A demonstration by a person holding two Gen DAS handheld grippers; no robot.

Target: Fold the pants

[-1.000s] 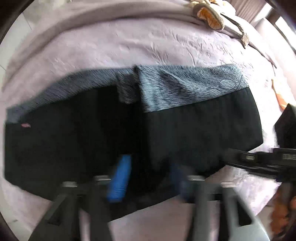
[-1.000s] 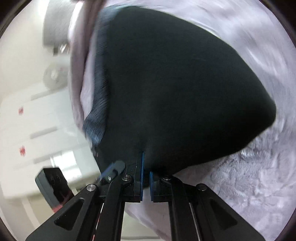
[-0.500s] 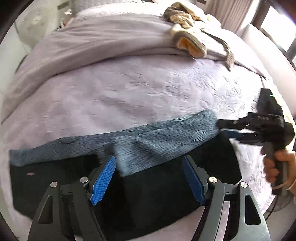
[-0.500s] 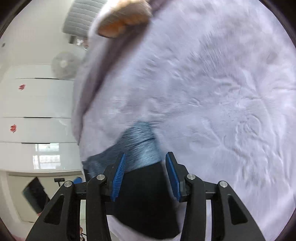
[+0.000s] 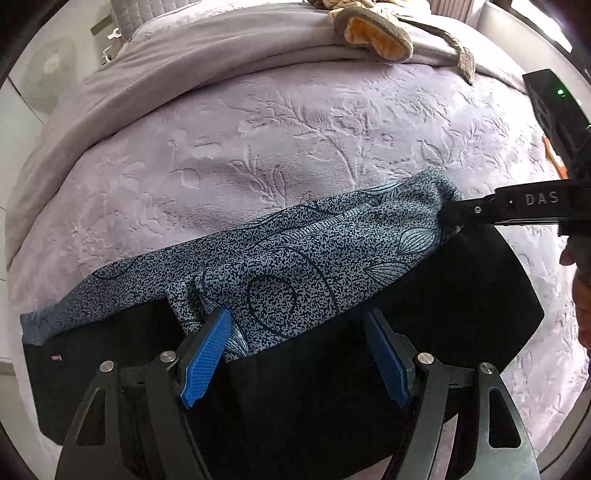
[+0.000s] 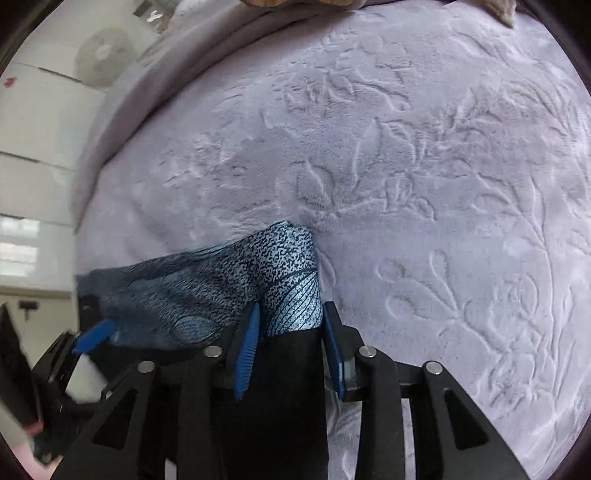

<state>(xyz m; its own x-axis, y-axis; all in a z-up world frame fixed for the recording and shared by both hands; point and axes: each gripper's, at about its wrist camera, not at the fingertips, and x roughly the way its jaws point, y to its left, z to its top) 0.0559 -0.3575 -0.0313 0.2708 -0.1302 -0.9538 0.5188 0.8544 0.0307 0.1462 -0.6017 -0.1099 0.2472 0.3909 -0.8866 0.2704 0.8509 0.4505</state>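
I am steering two hand-held grippers over a bed covered in a lilac plush blanket embossed with leaves [image 5: 295, 147]. The task's garment, a pair of black pants with a speckled blue-grey patterned waistband [image 5: 295, 280], lies across the lower half of the left wrist view, folded into a broad dark band with the patterned strip running from lower left up to the right. My left gripper [image 5: 299, 354] hangs low over the middle of that band, its jaws spread wide and released, with cloth showing in the gap but nothing pinched; I judge it is placed there ready to take the near edge. My right gripper [image 6: 291, 347] sits at the pants' right end, its blue pads either side of the patterned corner with gaps showing, so I read its jaws as parted and not clenched, probably to set that corner down flat. The fabric looks soft and thin, with a few ripples in the waistband. In the upper right of the left view, a tan and grey fleece garment [image 5: 373, 33] lies bunched on the bed, well apart.
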